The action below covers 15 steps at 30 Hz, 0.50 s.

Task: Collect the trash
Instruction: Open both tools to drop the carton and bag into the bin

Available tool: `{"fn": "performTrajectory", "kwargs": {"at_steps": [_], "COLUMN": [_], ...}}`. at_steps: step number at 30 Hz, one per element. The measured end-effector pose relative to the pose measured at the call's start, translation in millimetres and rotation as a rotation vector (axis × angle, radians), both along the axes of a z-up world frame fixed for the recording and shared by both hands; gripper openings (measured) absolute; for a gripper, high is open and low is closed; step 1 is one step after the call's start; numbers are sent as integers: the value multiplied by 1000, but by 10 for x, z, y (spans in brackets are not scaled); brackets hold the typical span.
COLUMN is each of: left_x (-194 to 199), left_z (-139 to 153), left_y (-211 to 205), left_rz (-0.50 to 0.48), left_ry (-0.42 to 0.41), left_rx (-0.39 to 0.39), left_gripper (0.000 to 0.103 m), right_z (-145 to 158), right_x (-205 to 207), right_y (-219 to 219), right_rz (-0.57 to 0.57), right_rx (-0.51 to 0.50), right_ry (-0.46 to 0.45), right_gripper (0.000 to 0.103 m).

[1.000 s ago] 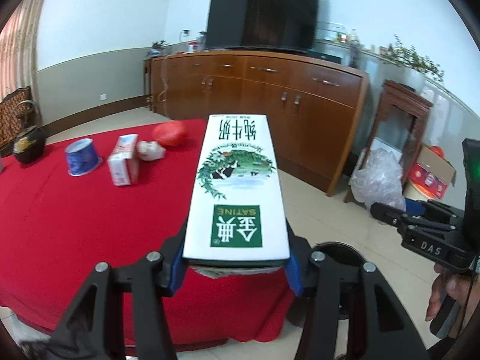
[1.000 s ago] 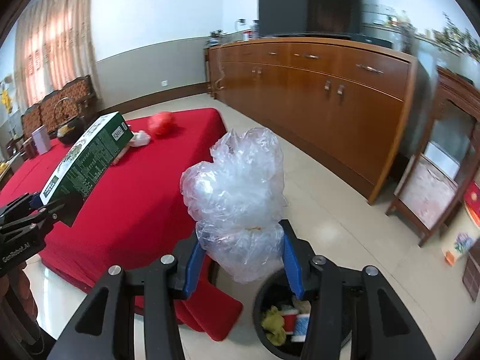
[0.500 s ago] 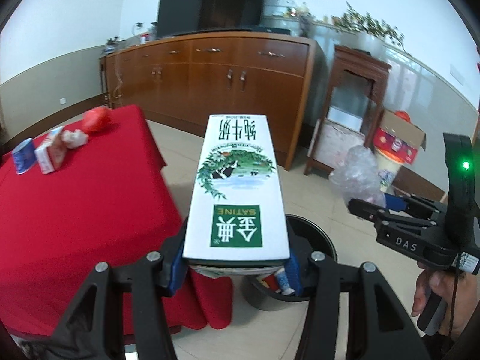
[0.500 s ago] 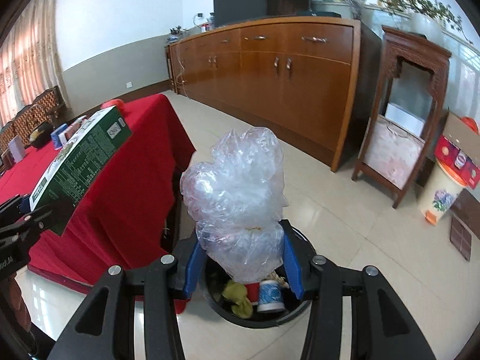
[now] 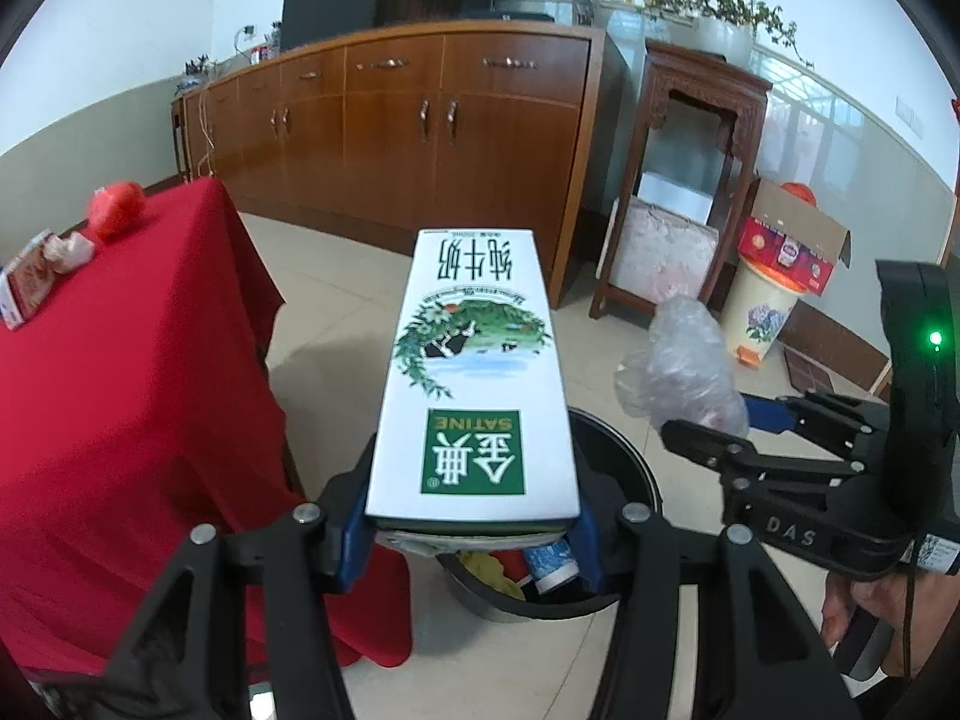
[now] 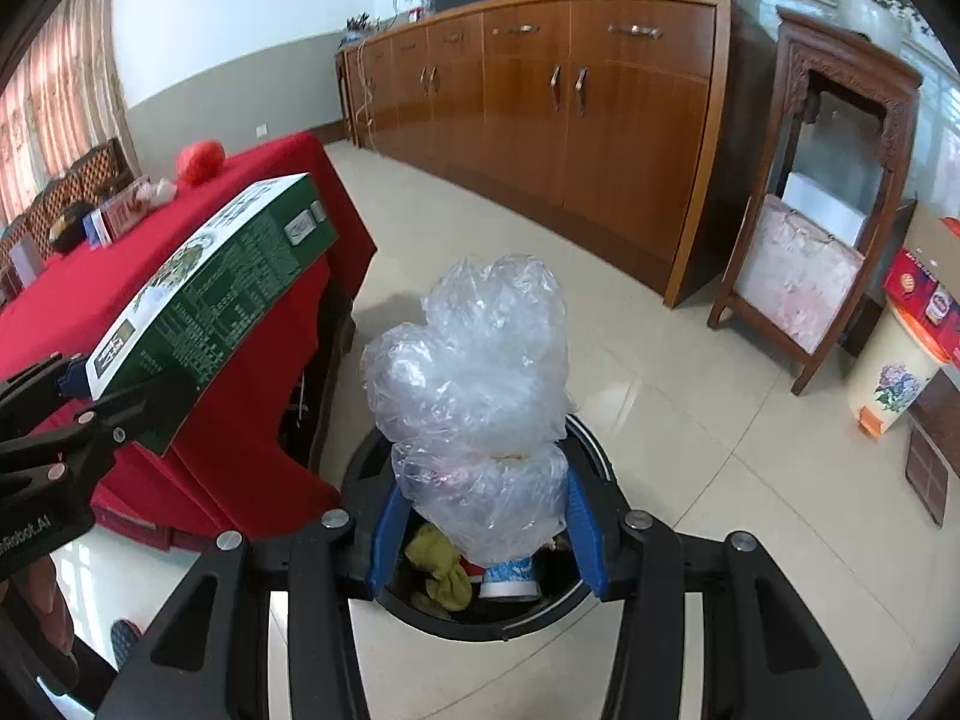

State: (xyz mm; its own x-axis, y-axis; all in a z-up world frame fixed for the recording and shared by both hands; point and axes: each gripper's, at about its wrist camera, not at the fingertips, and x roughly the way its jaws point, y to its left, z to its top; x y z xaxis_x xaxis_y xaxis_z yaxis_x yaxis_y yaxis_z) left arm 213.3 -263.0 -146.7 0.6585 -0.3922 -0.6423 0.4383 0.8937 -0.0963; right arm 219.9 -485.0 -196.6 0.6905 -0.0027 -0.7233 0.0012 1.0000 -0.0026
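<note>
The left gripper (image 5: 474,531) is clamped on a milk carton (image 5: 474,372), its blue pads pressed against the carton's two long sides; the carton sticks straight out toward twelve o'clock with its white printed face up. The right gripper (image 6: 483,531) is squeezed around a crumpled clear plastic bag (image 6: 474,384), which bulges up above the pads.

Directly under both loads stands a black trash bin (image 6: 594,444) on the tiled floor. In the right wrist view its open mouth shows at six o'clock, holding a yellow-green rag (image 6: 441,570) and a blue and white cup (image 6: 507,579). In the left wrist view the bin's rim (image 5: 624,456) curves out at four o'clock of the carton, and the right gripper with the bag (image 5: 684,372) sits at three o'clock.

At nine o'clock is a table under a red cloth (image 5: 120,372), its corner just beside the bin. Farther back on it lie a small carton (image 5: 27,276), a crumpled white wad (image 5: 69,249) and a red ball-like wad (image 5: 117,210).

Beyond, at twelve o'clock, a long wooden sideboard (image 5: 420,138) runs along the wall; at two o'clock stand a dark wooden stand (image 5: 690,180) and a flowered pail (image 5: 762,315).
</note>
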Motion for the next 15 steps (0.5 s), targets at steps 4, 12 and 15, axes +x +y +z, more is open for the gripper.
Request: {"fn": "performTrajectory", "kwargs": {"at_steps": [4,12,15], "left_x": [50,253,287], "left_z": [-163,-557,-619], "left_y": [-123,-273,-251], "left_rz": [4,-2,31], "left_ry": [34,144,153], "left_rx": [5,-1,40], "left_gripper": [55,79,80], "right_z": [-185,-747,-948], "right_x": [91,354,400], "right_y": [-79,-282,-464], "right_rz": [23,31,-37], "right_rx": [-2,-7,-20], "right_ry": [38,169,234], "right_gripper": [50,94,100]}}
